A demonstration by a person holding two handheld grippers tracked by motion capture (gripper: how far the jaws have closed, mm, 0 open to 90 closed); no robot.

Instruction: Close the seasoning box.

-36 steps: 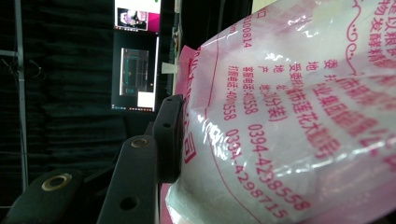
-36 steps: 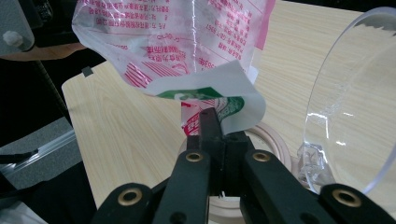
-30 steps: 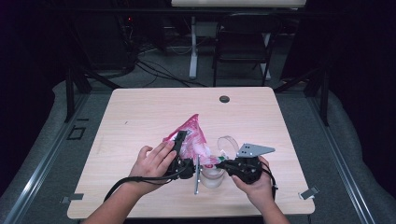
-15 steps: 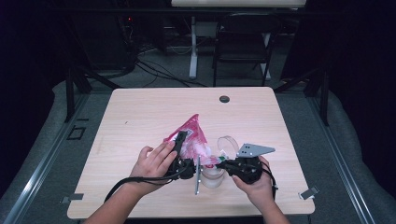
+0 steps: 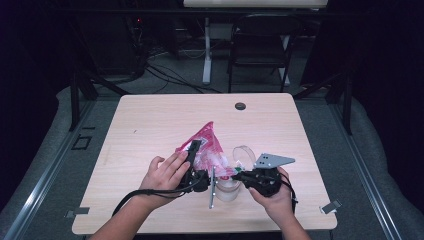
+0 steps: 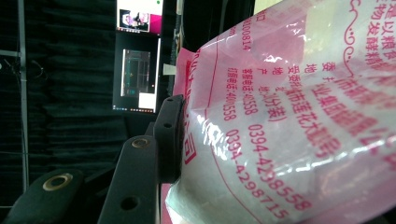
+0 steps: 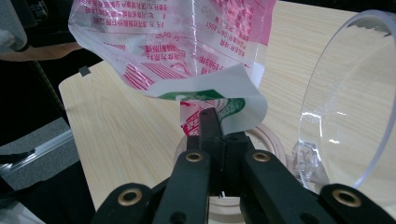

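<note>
A pink printed plastic bag (image 5: 208, 146) is held up over the table's near middle, between both grippers. My left gripper (image 5: 194, 151) lies on its side and is shut on the bag's left edge; in the left gripper view one black finger (image 6: 168, 135) presses against the film (image 6: 289, 121). My right gripper (image 7: 212, 122) is shut on the bag's folded lower corner (image 7: 219, 100). Directly below that corner stands a clear round jar (image 7: 268, 137), whose hinged clear lid (image 7: 348, 98) stands open to the right. The high view shows the jar (image 5: 228, 189) between the two hands.
The light wooden table (image 5: 150, 125) has a dark round cable hole (image 5: 240, 106) near its far edge. A black folding chair (image 5: 260, 50) and desk legs stand beyond it. Grey floor and a metal rail (image 5: 45, 170) run along the left side.
</note>
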